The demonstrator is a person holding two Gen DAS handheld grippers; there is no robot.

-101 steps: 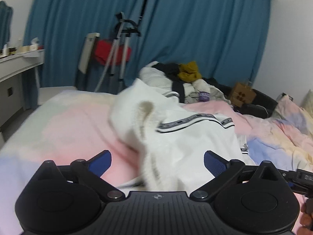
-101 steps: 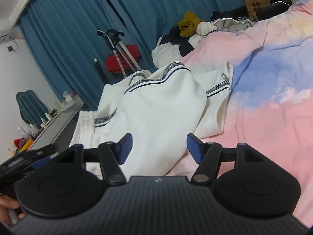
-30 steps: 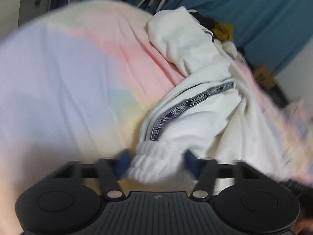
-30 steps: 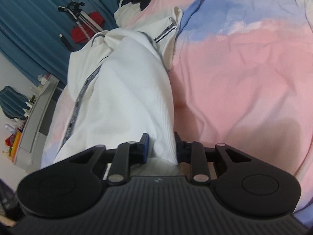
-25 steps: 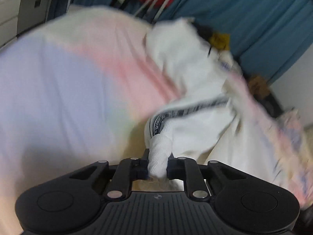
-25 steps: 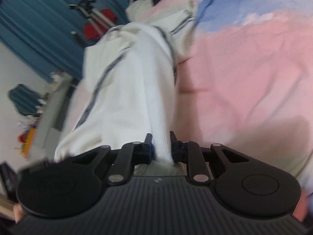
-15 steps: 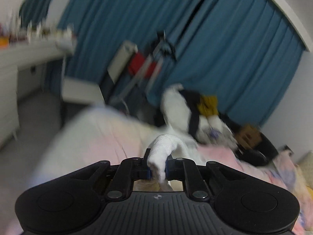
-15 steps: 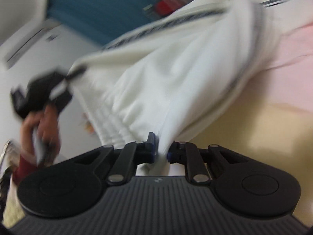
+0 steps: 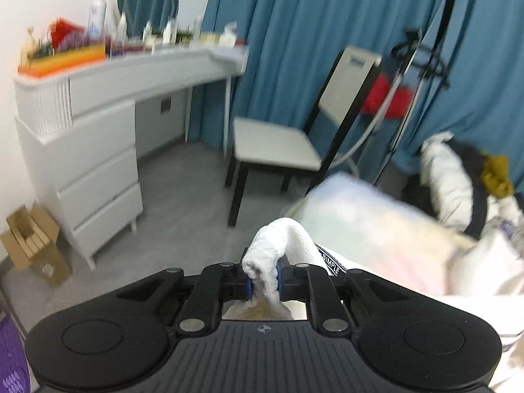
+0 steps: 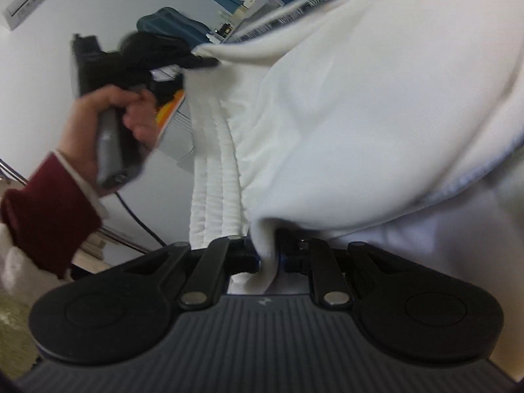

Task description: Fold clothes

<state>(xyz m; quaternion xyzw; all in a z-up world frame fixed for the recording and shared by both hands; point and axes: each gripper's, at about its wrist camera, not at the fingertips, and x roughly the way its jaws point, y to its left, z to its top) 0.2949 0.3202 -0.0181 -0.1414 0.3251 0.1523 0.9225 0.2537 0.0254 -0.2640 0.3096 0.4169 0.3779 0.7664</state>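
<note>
The left gripper (image 9: 264,284) is pinched tight on the ribbed waistband of the soft white trousers with a dark word stripe (image 9: 281,245). The right gripper (image 10: 268,258) is also squeezed closed on a thick fold of the same white cloth. The trousers hang in the air between the two claws, lifted up off the pastel pink and yellow bed cover (image 9: 376,229). The person's left hand in a dark red sleeve (image 10: 111,114) shows in the right view.

No fold is made yet, I think. The trousers look bunchy. They probably need to be spread flat on the bed first, then folded over.
</note>
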